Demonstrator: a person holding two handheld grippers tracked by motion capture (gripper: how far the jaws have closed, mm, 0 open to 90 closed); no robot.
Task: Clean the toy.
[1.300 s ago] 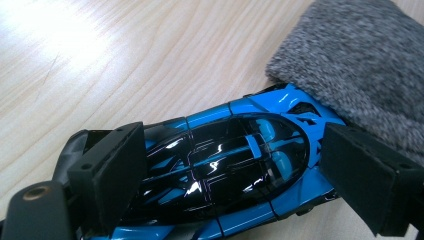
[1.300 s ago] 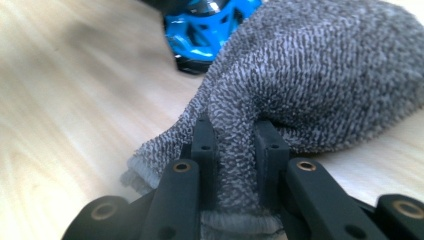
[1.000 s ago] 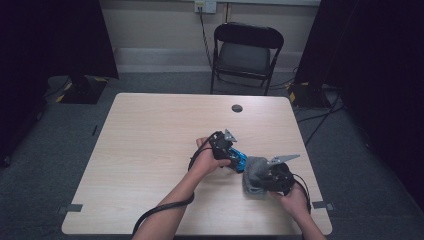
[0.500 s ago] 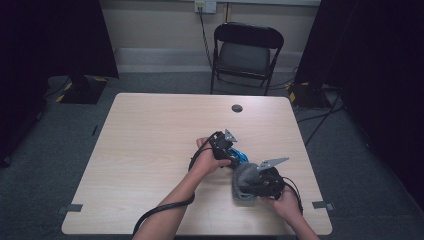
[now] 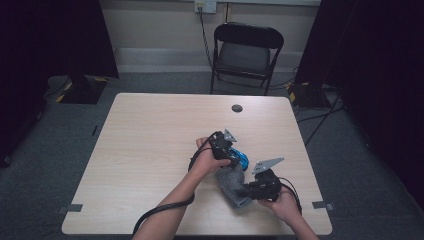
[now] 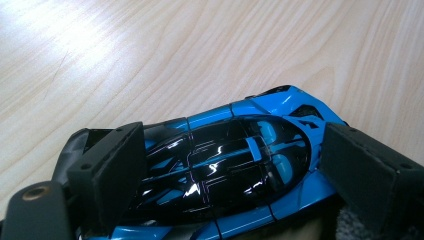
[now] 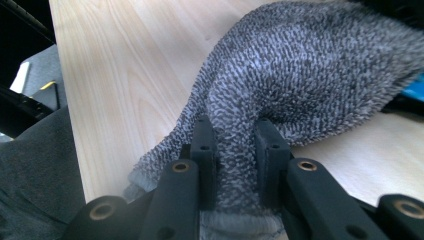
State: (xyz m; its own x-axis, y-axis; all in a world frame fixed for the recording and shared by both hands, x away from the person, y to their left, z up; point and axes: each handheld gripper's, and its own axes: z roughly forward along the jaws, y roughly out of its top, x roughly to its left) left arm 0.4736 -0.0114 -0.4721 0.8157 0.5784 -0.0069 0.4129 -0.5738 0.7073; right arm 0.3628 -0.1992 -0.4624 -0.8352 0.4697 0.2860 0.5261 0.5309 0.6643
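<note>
A blue toy car [image 6: 235,165] with a black glossy canopy sits between the pads of my left gripper [image 6: 230,145], which press on its two sides just above the wooden table [image 6: 200,50]. In the high view the left gripper [image 5: 227,150] holds the car [image 5: 241,160] right of the table's middle. A grey knitted sock [image 5: 230,181] lies beneath and in front of the car. My right gripper [image 7: 234,135] is shut on the sock [image 7: 300,75] near its open end. In the high view the right gripper [image 5: 247,191] is low on the table's near right.
A small black round disc [image 5: 237,108] lies near the table's far edge. A black folding chair [image 5: 245,50] stands beyond the table. A cable [image 5: 165,210] trails from the left gripper over the near edge. The table's left half [image 5: 140,150] is bare wood.
My right gripper has drawn a little left and toward the near edge with the sock pinched in it. The left gripper and the car have kept still.
</note>
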